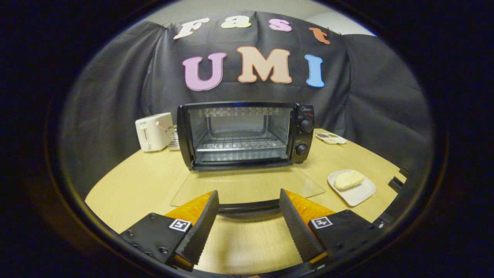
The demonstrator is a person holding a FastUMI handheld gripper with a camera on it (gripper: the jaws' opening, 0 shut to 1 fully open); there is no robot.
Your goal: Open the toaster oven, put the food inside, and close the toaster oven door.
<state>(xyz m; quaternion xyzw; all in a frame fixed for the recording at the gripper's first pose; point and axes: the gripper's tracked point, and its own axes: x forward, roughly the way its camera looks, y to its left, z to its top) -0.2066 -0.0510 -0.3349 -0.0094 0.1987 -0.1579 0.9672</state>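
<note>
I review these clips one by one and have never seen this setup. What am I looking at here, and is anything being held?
This picture comes from a camera riding on a hand-held gripper, looking forward along its two fingers. They stand apart and hold nothing; the handle of the toaster oven's door lies between them. The toaster oven sits on a wooden table, its glass door folded down flat, so it is open. To its right, a white plate carries the food, not yet inside. A white toaster stands to the oven's left.

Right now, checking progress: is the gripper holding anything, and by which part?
Nothing is held. The gripper is open, its fingers either side of the oven door's handle without pressing it.
</note>
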